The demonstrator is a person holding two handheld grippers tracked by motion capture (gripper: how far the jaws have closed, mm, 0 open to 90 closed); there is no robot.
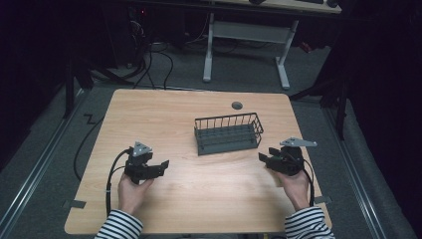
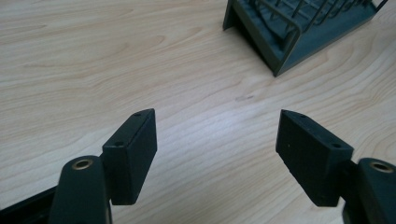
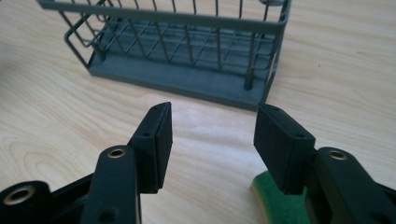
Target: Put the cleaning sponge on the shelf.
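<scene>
No label or writing can be read on anything. At the left of the high view, the left gripper [image 1: 160, 164] is held above the bench [image 1: 149, 114], fingers [image 2: 133, 149] released with only bare wood between them. The grey wire basket [image 1: 228, 133] stands upright mid-bench, its long axis running left to right, between the two grippers and further from the person, apart from both. The right gripper [image 1: 263, 157] faces its long side, fingers [image 3: 156, 140] released, nothing grasped. A green and yellow sponge [image 3: 275, 203] shows just under the right finger.
</scene>
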